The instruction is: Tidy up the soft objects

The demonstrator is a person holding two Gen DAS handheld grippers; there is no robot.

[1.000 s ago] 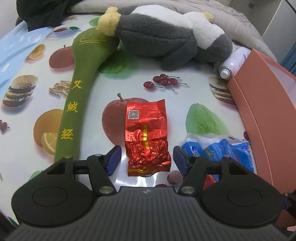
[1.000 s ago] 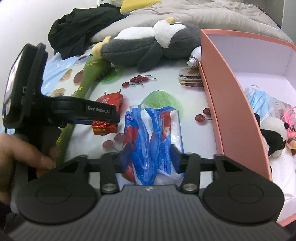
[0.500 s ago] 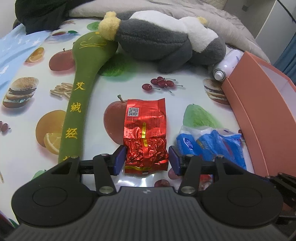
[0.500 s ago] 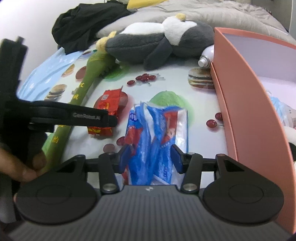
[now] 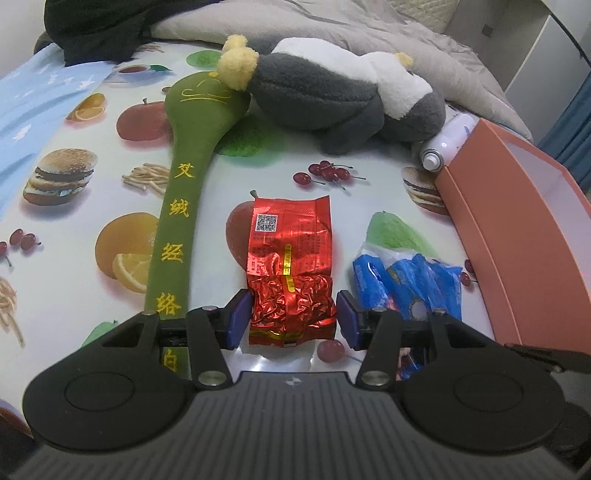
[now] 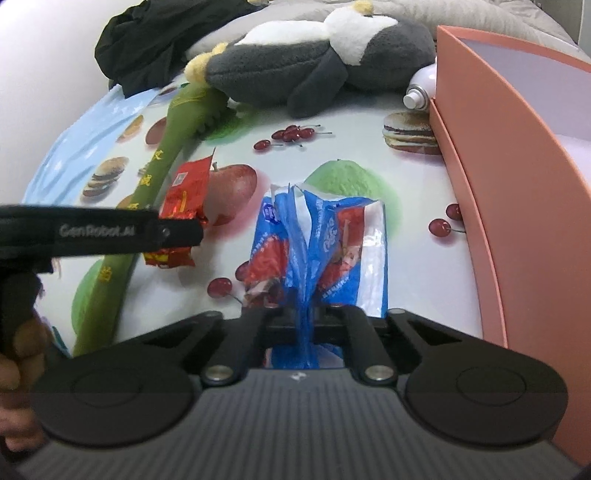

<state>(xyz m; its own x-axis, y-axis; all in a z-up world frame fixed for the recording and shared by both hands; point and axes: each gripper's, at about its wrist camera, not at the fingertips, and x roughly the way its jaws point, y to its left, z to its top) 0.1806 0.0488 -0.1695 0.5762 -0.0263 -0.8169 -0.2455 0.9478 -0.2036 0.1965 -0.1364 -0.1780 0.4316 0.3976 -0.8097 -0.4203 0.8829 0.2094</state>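
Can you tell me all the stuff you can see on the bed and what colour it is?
red foil packet: 1, shiny red, on the cloth between the left gripper's pads
blue plastic bag: 1, blue, white and red, beside the box
green plush mallet: 1, green with yellow letters, left of the packet
plush penguin: 1, grey, white and yellow, lying at the back
spray can: 1, white, behind the box
box: 1, salmon pink, right edge
fruit-print cloth: 1, white with food pictures
black clothing: 1 heap, far left corner
grey blanket: 1, at the back
left gripper: black, open around the packet
right gripper: black, shut on the bag
hand: 1, holding the left gripper
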